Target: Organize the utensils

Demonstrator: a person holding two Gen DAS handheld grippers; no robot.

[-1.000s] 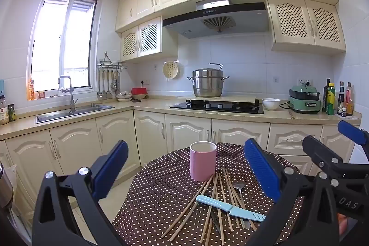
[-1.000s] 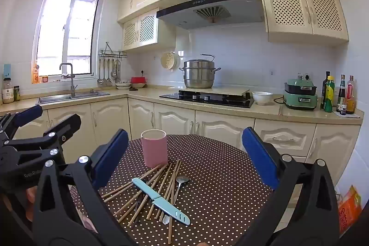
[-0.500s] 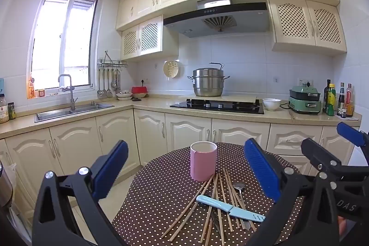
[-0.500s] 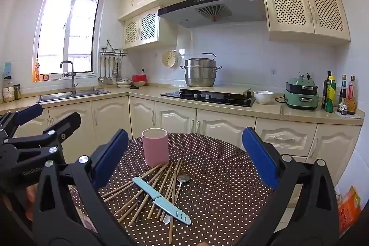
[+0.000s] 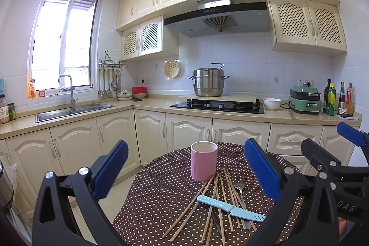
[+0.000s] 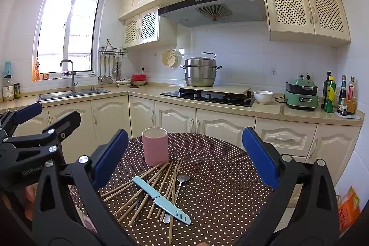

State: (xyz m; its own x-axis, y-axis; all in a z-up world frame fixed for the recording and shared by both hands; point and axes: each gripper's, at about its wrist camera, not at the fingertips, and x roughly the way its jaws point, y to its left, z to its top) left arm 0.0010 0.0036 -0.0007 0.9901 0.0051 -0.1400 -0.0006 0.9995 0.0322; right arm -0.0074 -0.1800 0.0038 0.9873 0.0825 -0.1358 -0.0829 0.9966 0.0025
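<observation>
A pink cup stands upright on a round table with a brown polka-dot cloth. In front of it lie several wooden chopsticks, a metal spoon and a light-blue sheathed knife across the pile. My left gripper hovers open above the near table edge, empty. My right gripper is open too, with nothing between its fingers. Each gripper shows at the edge of the other's view.
Cream kitchen cabinets and a counter run behind the table, with a sink, a hob with a steel pot, a white bowl, a green appliance and bottles. An orange bag sits on the floor at the right.
Both views shift very slightly; the right gripper's view has edged a little higher. The utensils and the cup have not moved.
</observation>
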